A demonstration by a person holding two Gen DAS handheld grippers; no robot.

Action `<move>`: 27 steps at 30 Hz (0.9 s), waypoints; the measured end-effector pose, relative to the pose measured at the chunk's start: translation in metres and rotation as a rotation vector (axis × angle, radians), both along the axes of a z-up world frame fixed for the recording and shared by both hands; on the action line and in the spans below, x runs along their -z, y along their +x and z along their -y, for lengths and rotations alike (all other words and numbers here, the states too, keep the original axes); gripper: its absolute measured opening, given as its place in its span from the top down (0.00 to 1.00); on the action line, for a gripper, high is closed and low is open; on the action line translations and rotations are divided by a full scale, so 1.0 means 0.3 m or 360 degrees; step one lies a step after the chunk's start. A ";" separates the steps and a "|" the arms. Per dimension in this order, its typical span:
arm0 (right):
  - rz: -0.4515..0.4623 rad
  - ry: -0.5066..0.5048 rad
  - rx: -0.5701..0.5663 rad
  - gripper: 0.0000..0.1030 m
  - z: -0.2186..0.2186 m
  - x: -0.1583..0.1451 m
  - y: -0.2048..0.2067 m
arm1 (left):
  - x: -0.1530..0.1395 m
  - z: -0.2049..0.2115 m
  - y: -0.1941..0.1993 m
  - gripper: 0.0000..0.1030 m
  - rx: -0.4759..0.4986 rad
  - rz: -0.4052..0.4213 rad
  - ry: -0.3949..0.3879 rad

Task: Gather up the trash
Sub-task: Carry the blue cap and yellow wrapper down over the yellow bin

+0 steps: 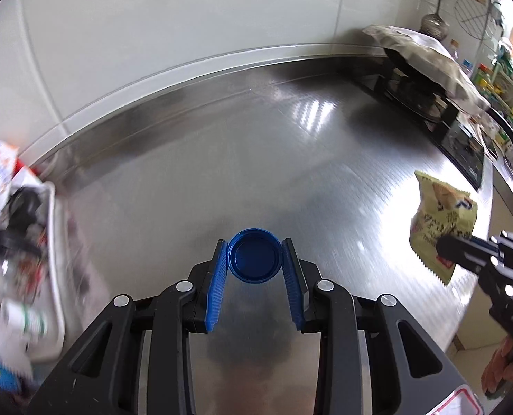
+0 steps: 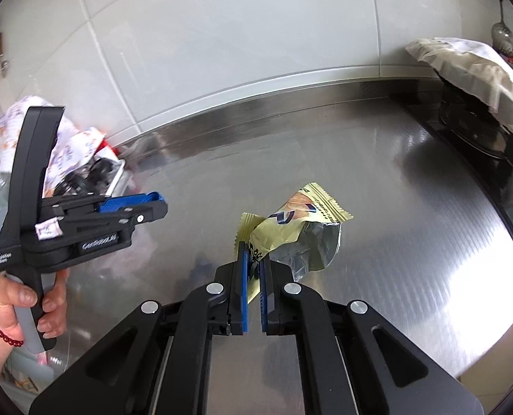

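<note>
A round blue bottle cap (image 1: 254, 255) sits pinched between the blue pads of my left gripper (image 1: 254, 247), held above the steel counter with its hollow side facing the camera. My right gripper (image 2: 253, 254) is shut on a crumpled yellow snack wrapper (image 2: 291, 231) with a silver inside, also lifted off the counter. The same wrapper (image 1: 439, 221) and the right gripper (image 1: 445, 252) appear at the right edge of the left wrist view. In the right wrist view the left gripper (image 2: 161, 202) shows from the side at the left, carried by a hand (image 2: 25, 304).
A white bin (image 1: 50, 242) full of mixed trash stands at the left; it appears as the bin (image 2: 116, 176) behind the left gripper. A black stove (image 1: 439, 114) under a crumpled cloth (image 2: 477, 72) fills the right. A tiled wall backs the steel counter (image 2: 377, 180).
</note>
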State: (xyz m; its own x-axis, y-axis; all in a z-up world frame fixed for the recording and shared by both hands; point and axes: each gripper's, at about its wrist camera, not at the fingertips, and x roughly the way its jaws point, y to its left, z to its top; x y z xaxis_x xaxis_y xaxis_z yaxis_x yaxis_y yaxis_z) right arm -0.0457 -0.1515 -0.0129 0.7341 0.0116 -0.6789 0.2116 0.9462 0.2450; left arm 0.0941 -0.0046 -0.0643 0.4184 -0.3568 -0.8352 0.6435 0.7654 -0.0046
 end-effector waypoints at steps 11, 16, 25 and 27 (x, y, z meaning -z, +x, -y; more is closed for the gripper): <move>0.0031 -0.0062 -0.0032 0.94 -0.121 -0.061 -0.322 | -0.081 -0.132 -0.326 0.69 -0.0017 0.0058 -0.0014; 0.0032 -0.0064 -0.0104 0.94 -0.139 -0.073 -0.424 | -0.111 -0.149 -0.472 0.69 -0.0015 0.0104 -0.0021; -0.0017 -0.0007 -0.0371 0.94 -0.045 -0.022 -0.617 | -0.046 -0.089 -0.733 0.69 -0.0104 0.0024 -0.0065; -0.0061 0.0013 -0.0440 0.94 0.005 0.003 -0.660 | -0.006 -0.062 -0.805 0.69 -0.0149 -0.0032 -0.0080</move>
State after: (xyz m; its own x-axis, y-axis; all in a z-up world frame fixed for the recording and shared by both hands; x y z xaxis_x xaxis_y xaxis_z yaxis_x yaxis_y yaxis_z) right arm -0.2437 -0.1529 -0.0137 0.6761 0.2136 -0.7052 -0.0450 0.9672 0.2498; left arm -0.1474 0.0140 -0.0624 0.4350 -0.3584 -0.8260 0.5686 0.8206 -0.0566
